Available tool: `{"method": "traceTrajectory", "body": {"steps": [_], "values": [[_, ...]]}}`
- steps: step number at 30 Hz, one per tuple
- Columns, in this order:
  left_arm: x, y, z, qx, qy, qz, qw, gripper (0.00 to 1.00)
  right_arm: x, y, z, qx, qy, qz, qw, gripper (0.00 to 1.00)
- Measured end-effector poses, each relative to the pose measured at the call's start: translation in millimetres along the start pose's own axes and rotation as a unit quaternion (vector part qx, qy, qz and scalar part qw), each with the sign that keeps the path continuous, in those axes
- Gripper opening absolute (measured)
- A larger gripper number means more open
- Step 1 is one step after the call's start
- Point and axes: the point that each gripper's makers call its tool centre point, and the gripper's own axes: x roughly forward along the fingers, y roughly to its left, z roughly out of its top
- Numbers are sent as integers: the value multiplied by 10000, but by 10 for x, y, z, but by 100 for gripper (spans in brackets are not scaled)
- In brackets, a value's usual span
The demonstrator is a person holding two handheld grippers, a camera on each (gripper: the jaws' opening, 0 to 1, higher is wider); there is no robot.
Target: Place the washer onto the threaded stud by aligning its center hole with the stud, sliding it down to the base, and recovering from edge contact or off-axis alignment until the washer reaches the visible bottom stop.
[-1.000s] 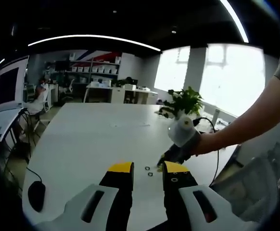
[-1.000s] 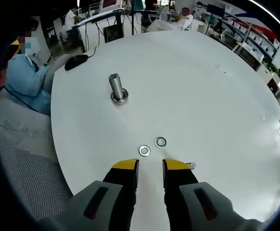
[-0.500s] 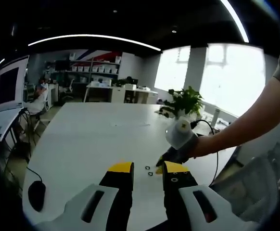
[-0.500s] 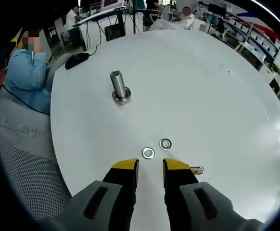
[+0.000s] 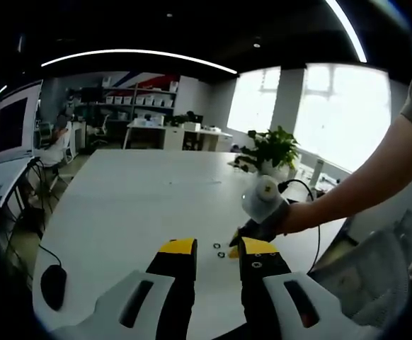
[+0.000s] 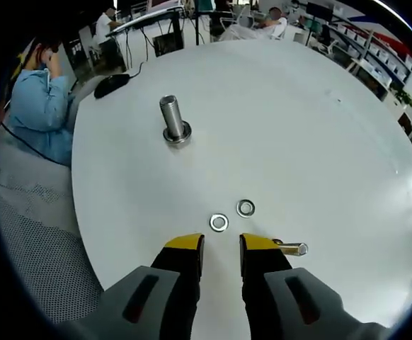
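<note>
On the round white table [image 6: 298, 127] a threaded steel stud [image 6: 170, 117] stands upright on its wider base, at the far left. Two loose washers lie flat just ahead of my right gripper [image 6: 221, 246]: one [image 6: 219, 222] nearly on its centre line, the other [image 6: 245, 207] slightly right and farther. My right gripper is open and holds nothing. A short metal pin [image 6: 292, 248] lies beside its right jaw. In the left gripper view my left gripper [image 5: 217, 248] is open and holds nothing, and the washers [image 5: 219, 250] show small past its tips. A gloved hand [image 5: 264, 205] reaches in from the right.
A black mouse [image 6: 111, 84] with its cable lies at the table's far edge, also visible low on the left [image 5: 53, 286]. A person in blue [image 6: 44, 106] sits beside the table. A potted plant [image 5: 270, 150] and a black cable [image 5: 312, 198] stand at the table's far right.
The right gripper view has shifted a little, so the pin shows more fully beside the right jaw. In the left gripper view the gloved hand has edged left and lower. Nothing was gripped.
</note>
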Motion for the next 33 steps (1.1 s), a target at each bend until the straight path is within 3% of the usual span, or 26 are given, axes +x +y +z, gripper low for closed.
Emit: {"method": "traceTrajectory", "body": {"steps": [33], "values": [[2,14,-21,-13,43,30,10000,22,117,21,-27,250,-59,53,9997,22]]}}
